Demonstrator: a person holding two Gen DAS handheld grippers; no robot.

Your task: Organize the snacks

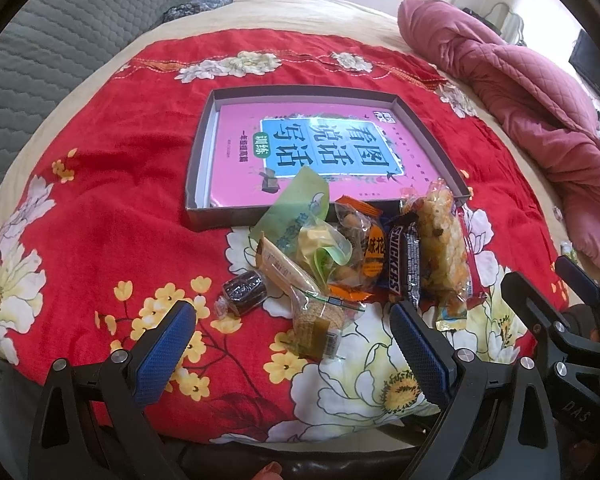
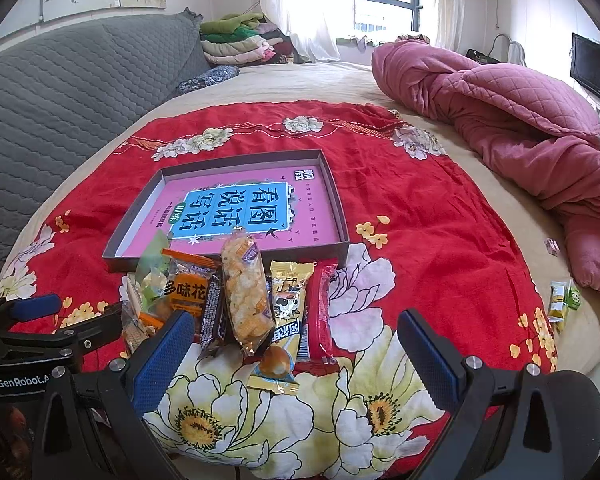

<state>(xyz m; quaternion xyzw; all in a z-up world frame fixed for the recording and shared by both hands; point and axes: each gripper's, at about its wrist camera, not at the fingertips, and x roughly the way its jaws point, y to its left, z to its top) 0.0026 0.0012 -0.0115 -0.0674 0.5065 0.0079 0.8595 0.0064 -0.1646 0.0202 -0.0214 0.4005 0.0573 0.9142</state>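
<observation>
A pile of wrapped snacks lies on the red flowered cloth (image 1: 100, 208) in front of a shallow grey box (image 1: 198, 168) with a pink book inside. The pile holds a Snickers bar (image 1: 404, 264), a rice-crisp pack (image 1: 444, 240), an orange pack (image 1: 364, 244), a green pack (image 1: 300, 208), a clear cracker pack (image 1: 316, 320) and a dark candy (image 1: 244, 288). My left gripper (image 1: 292, 340) is open just short of the pile. My right gripper (image 2: 296, 356) is open over the pile's near end, by a yellow candy pack (image 2: 284, 320) and a red pack (image 2: 320, 312). The box (image 2: 336, 196) also shows there.
The cloth lies on a beige bed. A pink quilt (image 2: 520, 132) is heaped at the right. A grey quilted sofa back (image 2: 60, 100) stands at the left. Small loose candies (image 2: 560, 300) lie near the bed's right edge. Folded clothes are stacked at the far end.
</observation>
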